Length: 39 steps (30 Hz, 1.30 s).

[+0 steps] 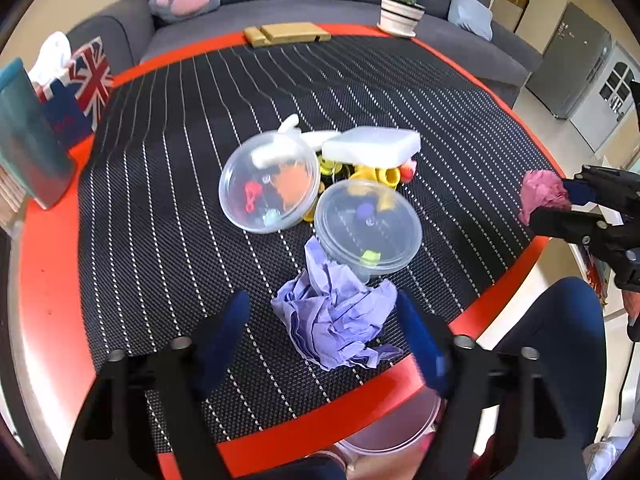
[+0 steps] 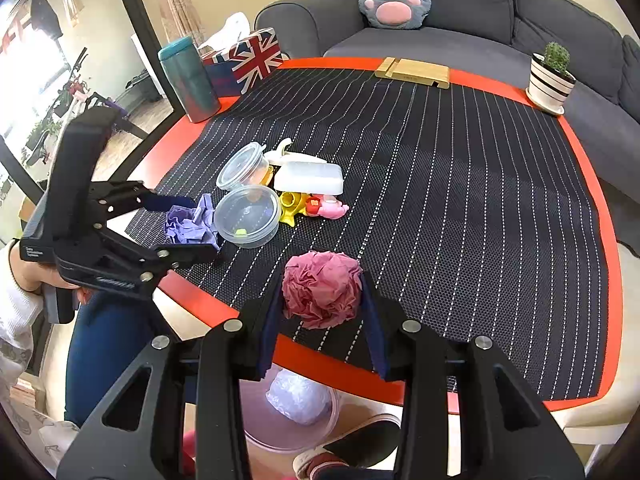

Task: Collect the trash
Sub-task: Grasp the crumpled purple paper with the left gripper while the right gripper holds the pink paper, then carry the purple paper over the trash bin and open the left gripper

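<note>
A crumpled purple paper [image 1: 336, 320] lies on the black striped mat near the table's front edge. My left gripper [image 1: 320, 300] straddles it with its jaws open; a gap shows beside the left finger [image 1: 232, 324]. The right wrist view also shows this left gripper [image 2: 202, 226] around the purple paper [image 2: 192, 224]. My right gripper [image 2: 322, 282] is shut on a crumpled pink paper ball [image 2: 320, 288], held over the table's near edge. In the left wrist view, that right gripper [image 1: 550, 202] and pink paper ball [image 1: 542, 194] sit far right.
Two clear tubs [image 1: 368, 228] [image 1: 268, 184], a white lidded box [image 1: 372, 144] and small toys [image 2: 316, 204] cluster mid-mat. A pink bin [image 2: 288, 420] with a plastic wad stands below the table edge. A teal bottle [image 2: 190, 80], flag tissue box [image 2: 248, 58], cactus pot [image 2: 550, 80] and wooden stand [image 2: 414, 70] line the far rim.
</note>
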Each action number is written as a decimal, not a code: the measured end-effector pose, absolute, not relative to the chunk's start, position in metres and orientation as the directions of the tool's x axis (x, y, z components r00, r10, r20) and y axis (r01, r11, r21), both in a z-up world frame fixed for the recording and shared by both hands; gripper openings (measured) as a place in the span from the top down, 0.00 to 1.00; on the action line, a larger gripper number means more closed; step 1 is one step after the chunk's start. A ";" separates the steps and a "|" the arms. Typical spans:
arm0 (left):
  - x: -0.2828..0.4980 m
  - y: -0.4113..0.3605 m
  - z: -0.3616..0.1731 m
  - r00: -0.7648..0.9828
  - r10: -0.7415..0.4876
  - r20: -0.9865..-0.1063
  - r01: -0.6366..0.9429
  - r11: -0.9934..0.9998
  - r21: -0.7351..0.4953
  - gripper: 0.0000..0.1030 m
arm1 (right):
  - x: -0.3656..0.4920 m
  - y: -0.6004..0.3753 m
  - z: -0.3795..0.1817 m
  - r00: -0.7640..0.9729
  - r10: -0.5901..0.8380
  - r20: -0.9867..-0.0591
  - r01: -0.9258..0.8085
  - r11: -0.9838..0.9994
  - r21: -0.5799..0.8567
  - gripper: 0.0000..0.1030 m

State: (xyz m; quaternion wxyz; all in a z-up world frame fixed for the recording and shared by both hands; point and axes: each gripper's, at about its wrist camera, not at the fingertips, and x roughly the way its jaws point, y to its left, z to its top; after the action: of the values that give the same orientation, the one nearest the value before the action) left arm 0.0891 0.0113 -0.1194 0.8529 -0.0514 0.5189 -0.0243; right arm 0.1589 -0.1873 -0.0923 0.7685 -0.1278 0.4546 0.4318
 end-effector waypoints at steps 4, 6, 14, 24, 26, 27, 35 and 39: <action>0.087 0.012 -0.122 0.462 -0.101 -0.881 -0.013 0.993 -0.121 0.54 | 0.159 -0.189 -0.093 0.214 0.551 -0.807 -0.780 0.594 0.198 0.64; 0.083 0.011 -0.120 0.471 -0.103 -0.876 -0.009 0.993 -0.122 0.57 | 0.159 -0.189 -0.092 0.216 0.552 -0.805 -0.779 0.595 0.199 0.64; 0.072 0.011 -0.106 0.508 -0.098 -0.856 -0.014 0.992 -0.122 0.58 | 0.156 -0.188 -0.090 0.219 0.561 -0.799 -0.779 0.593 0.203 0.64; 0.041 -0.004 -0.072 0.582 -0.108 -0.806 0.011 0.992 -0.125 0.58 | 0.134 -0.194 -0.075 0.229 0.585 -0.778 -0.793 0.576 0.200 0.64; 0.034 -0.009 -0.065 0.595 -0.114 -0.796 0.021 0.992 -0.126 0.58 | 0.128 -0.197 -0.071 0.232 0.590 -0.774 -0.796 0.572 0.197 0.64; 0.031 -0.010 -0.062 0.600 -0.116 -0.792 0.024 0.992 -0.127 0.58 | 0.124 -0.199 -0.069 0.235 0.593 -0.770 -0.798 0.570 0.196 0.64; 0.006 -0.033 -0.052 0.624 -0.137 -0.770 0.063 0.990 -0.125 0.58 | 0.093 -0.215 -0.052 0.254 0.619 -0.743 -0.810 0.556 0.187 0.64; -0.005 -0.043 -0.051 0.628 -0.155 -0.763 0.079 0.988 -0.135 0.58 | 0.079 -0.221 -0.048 0.260 0.626 -0.735 -0.813 0.553 0.182 0.64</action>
State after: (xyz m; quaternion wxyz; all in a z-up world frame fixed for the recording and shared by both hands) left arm -0.0054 -0.0432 -0.0510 0.9012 -0.0441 0.4262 -0.0649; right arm 0.0786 -0.2211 -0.0481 0.7851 -0.1174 0.3999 0.4582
